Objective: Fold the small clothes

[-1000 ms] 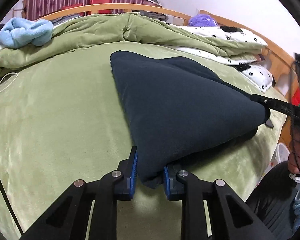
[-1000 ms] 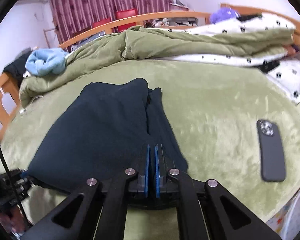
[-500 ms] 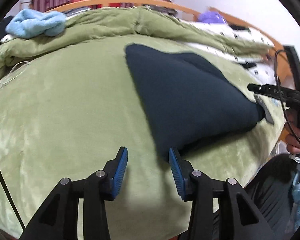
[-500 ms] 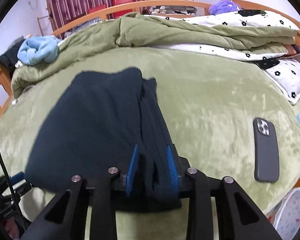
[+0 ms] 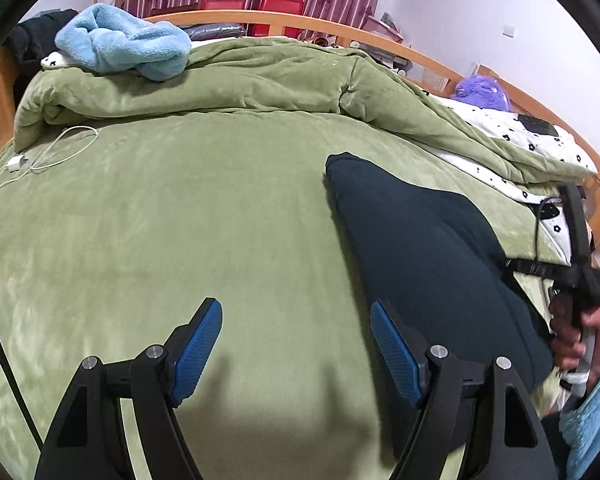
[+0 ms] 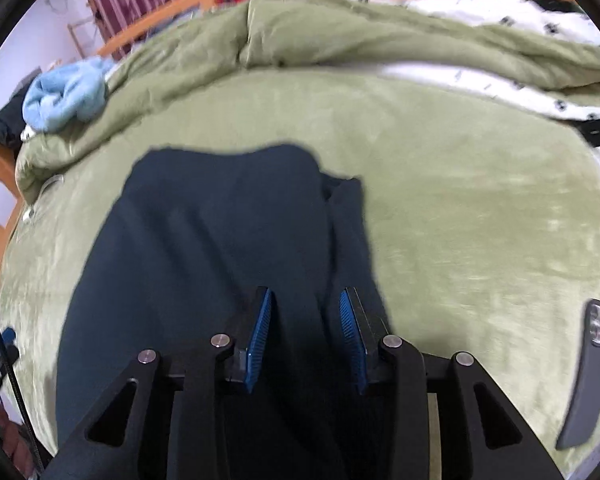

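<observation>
A dark navy garment [image 5: 428, 248] lies folded flat on the green bed sheet [image 5: 180, 240]. In the left wrist view it sits to the right of my left gripper [image 5: 294, 308]. That gripper's jaws are opening wide, with only bare sheet between the blue pads [image 5: 198, 344]. In the right wrist view my right gripper [image 6: 306, 320] hovers over the near end of the garment [image 6: 204, 240]. Its pads [image 6: 260, 336] stand apart, the cloth lies below them, and neither pad presses on it. A person's hand [image 5: 572, 328] holds that gripper at the right edge.
A rolled green duvet [image 5: 220, 80] with a light blue towel [image 5: 124, 44] on it lines the far side. A white charger cable [image 5: 44, 156] lies far left. A dark phone [image 6: 588, 376] rests on the sheet to the right. White patterned bedding [image 5: 540, 148] is far right.
Both grippers have let go of the garment's near edge. The left one swung left onto bare sheet and spread its jaws. The right one opened and moved forward over the cloth.
</observation>
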Motion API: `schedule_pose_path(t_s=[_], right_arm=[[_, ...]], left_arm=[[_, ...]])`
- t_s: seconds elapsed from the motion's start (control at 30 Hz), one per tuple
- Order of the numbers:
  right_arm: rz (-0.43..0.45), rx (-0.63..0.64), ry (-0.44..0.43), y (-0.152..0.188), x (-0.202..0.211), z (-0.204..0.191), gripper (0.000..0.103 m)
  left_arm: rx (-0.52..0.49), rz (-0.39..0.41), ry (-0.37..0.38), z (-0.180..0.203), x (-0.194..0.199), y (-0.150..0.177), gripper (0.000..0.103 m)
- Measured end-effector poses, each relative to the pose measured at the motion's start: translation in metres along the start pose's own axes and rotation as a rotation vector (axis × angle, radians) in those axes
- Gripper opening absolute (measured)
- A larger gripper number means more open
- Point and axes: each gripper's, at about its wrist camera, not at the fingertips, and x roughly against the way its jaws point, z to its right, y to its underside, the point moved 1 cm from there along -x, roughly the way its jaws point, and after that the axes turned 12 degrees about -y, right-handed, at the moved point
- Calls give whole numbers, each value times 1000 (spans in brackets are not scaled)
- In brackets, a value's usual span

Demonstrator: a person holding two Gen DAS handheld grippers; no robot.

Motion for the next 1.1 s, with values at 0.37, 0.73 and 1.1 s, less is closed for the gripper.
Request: schedule_pose_path(t_s=[0.37, 0.73, 1.1], right_arm=[[24, 55, -29, -2, 9, 22, 18], [-76, 14, -95, 46, 16, 34, 68], [-55, 69, -64, 55, 10, 11, 25]], left_arm=[[12, -69, 129, 42, -39, -16, 76], [-20, -204, 245, 82, -77, -2, 76], [-36, -107, 238, 91, -68, 5, 36]])
